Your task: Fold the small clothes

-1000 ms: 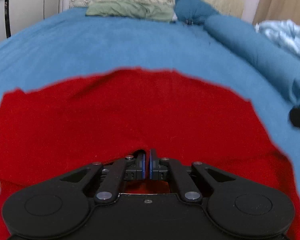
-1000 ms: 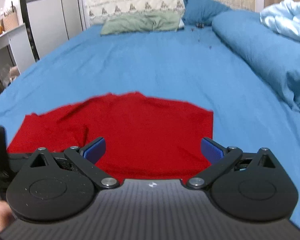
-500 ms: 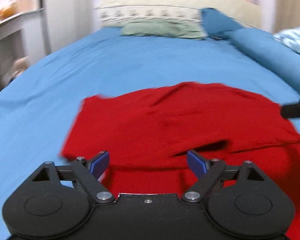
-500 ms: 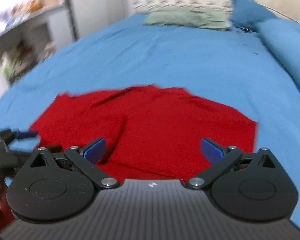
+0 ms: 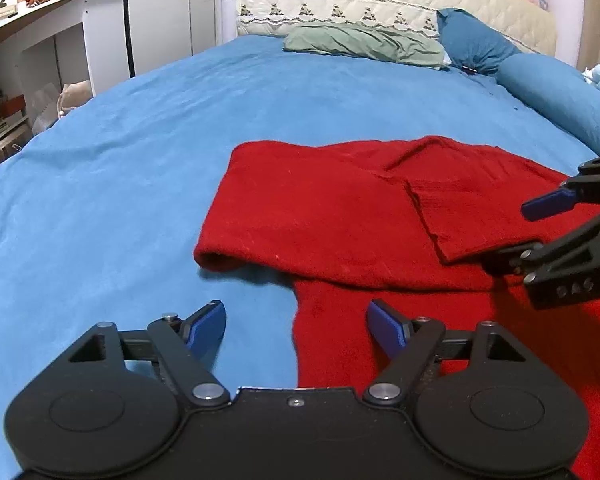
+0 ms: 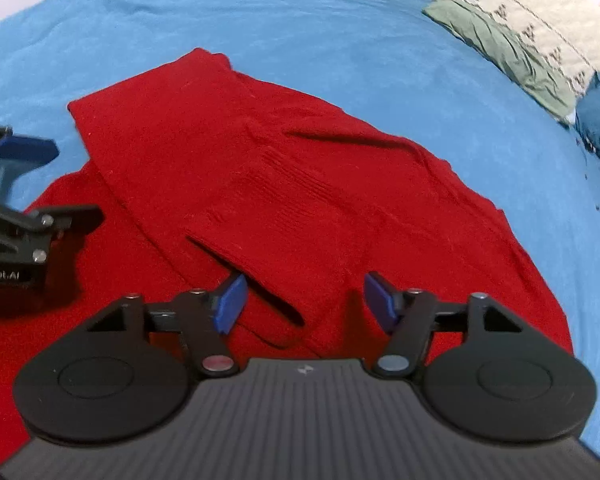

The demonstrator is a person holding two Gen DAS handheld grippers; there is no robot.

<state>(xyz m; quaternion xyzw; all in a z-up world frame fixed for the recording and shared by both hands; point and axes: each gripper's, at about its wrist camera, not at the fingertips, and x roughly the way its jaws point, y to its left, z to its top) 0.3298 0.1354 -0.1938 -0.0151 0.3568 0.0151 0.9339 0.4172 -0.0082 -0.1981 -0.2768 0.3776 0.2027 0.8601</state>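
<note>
A second ago the left gripper (image 5: 296, 326) had its fingers pressed together low over the red garment (image 5: 340, 216); now they stand spread with nothing between them, closing a little in the last half second, over the garment's near left edge. The garment lies on the blue bed (image 5: 120, 168) with one part folded over the rest. The right gripper (image 6: 304, 300) has swung in over the fold, its spread fingers (image 6: 230, 304) narrowing, gripping nothing.
</note>
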